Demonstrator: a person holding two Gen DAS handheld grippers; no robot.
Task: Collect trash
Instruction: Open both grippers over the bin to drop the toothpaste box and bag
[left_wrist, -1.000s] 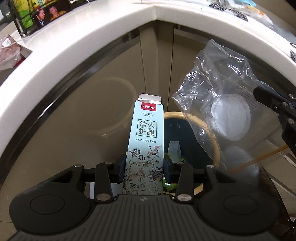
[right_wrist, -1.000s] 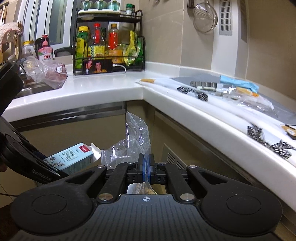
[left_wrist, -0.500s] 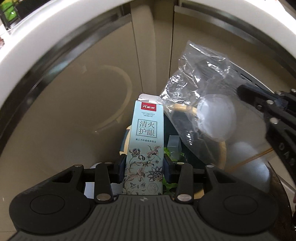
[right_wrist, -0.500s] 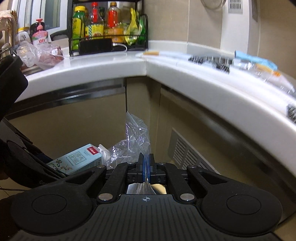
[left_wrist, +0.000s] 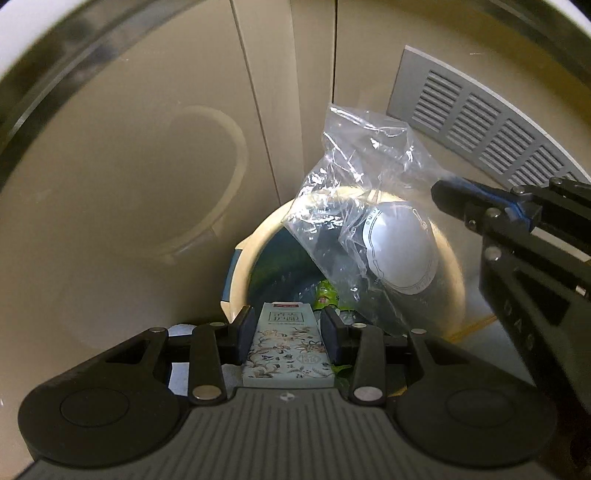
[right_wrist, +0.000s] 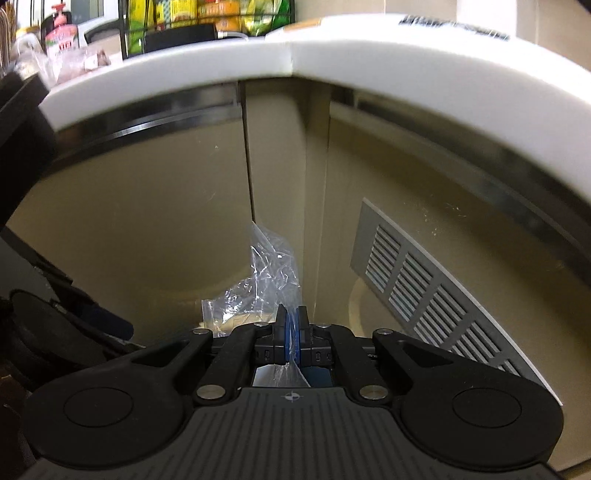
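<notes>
Left wrist: trash bin (left_wrist: 236, 273), green wrappers (left_wrist: 325, 293) inside

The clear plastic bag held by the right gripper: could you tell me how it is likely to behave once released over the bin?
The clear plastic bag looks crumpled and limp, so it will probably flop rather than hold shape. It seems very light, so it may drift or catch on the bin rim. The thin film pinched in the right gripper could cling to the jaws.
</notes>
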